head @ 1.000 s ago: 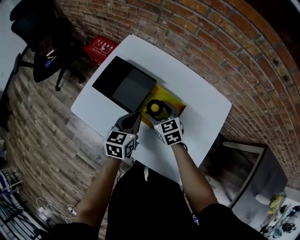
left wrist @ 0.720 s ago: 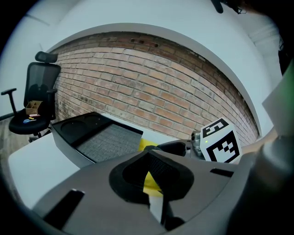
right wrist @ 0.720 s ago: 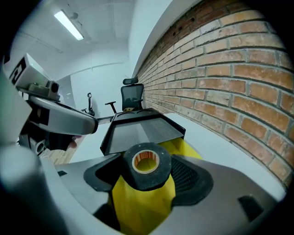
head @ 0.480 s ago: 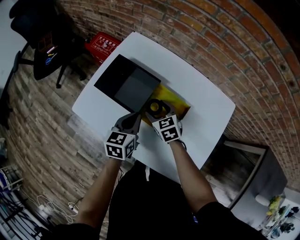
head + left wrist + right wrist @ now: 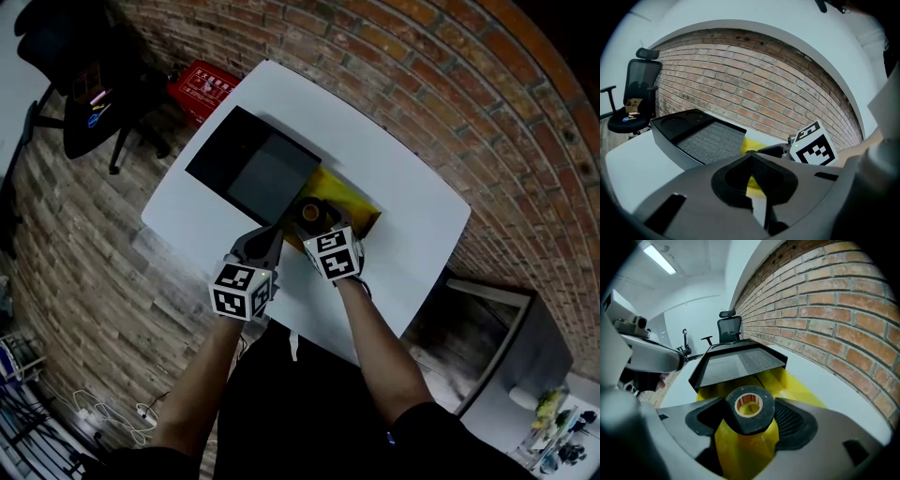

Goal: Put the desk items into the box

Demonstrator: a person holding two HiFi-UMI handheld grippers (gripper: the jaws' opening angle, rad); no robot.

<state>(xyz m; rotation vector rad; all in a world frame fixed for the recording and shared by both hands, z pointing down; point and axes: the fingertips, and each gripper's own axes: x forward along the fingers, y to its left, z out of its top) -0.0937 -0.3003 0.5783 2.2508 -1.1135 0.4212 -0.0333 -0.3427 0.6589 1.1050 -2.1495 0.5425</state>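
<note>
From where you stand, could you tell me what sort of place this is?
Probably an office: a white desk by a brick wall, with an office chair nearby.

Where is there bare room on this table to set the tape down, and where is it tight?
Bare table runs right of the yellow folder and along the far edge behind the black box, whose floor also looks bare. Crowded: the near edge, where left gripper and right gripper, holding the tape roll, meet by the folder.
</note>
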